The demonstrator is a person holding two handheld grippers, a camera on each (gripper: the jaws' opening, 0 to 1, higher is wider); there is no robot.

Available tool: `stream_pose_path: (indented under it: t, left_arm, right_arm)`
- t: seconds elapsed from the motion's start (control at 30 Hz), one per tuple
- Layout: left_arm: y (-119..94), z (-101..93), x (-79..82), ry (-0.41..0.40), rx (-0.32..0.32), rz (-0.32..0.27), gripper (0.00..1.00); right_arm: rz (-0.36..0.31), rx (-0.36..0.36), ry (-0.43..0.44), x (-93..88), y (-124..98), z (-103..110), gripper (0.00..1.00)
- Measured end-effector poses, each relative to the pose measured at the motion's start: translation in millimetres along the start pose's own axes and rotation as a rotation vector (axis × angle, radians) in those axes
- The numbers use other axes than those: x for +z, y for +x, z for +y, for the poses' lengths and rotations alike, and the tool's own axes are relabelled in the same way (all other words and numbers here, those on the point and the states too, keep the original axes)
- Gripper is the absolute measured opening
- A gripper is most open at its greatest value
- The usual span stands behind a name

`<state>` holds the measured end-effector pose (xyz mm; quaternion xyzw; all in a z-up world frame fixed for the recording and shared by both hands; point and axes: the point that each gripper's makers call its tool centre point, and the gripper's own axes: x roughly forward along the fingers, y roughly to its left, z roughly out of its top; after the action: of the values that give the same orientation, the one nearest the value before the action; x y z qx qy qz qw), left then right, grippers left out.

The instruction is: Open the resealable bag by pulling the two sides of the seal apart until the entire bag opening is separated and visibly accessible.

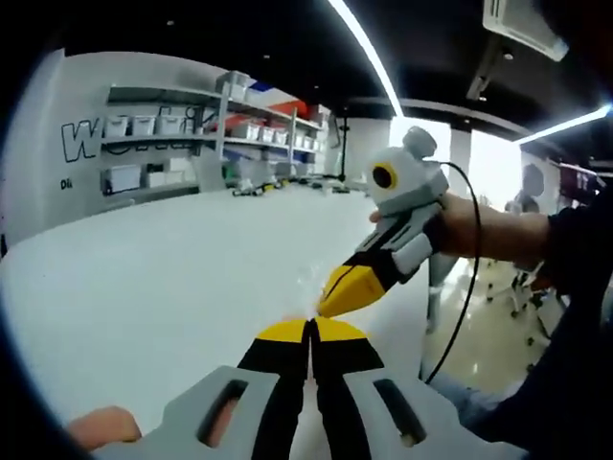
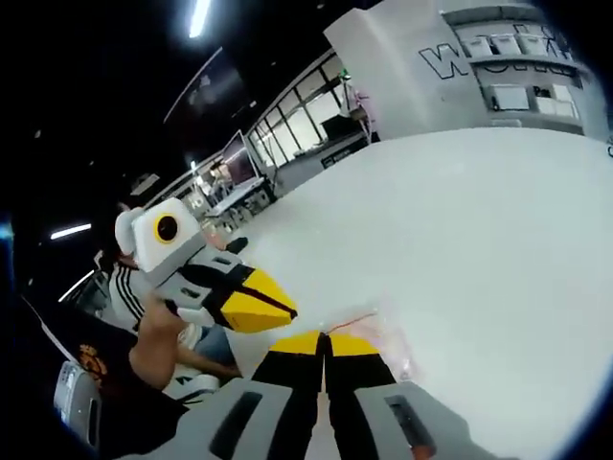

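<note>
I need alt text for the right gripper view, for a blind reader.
The right gripper, jaws closed, pinches a thin clear bag over a white table. The left gripper, held by a person's hand, reaches in from the left, its yellow tips closed near the same bag.

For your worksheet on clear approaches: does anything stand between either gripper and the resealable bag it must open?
Nothing visible does. The left gripper and the right gripper both have their jaws closed on the thin clear bag, held between them above the white table. The bag's seal state is too faint to tell.
</note>
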<state>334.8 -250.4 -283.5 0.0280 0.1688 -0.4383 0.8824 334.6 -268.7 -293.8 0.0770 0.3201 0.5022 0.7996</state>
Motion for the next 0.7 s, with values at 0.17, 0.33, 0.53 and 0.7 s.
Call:
stream_pose_path:
  t: [0.17, 0.33, 0.53, 0.7]
  left_arm:
    - [6, -2.4, -4.4, 0.027, 0.015, 0.015, 0.21]
    - [11, -11.0, -6.0, 0.034, -0.004, 0.026, 0.21]
    - [13, -8.0, -5.6, 0.038, 0.014, 0.026, 0.20]
    - [13, -6.2, -4.9, 0.032, 0.020, 0.027, 0.18]
  right_arm:
    - [-0.001, 0.015, 0.013, -1.3, 3, 1, 0.00]
    - [-0.008, 0.012, 0.011, -1.3, 5, 1, 0.00]
    - [-0.009, 0.011, 0.002, -1.2, 5, 2, 0.00]
    - [-0.010, 0.008, -0.006, -0.9, 5, 2, 0.00]
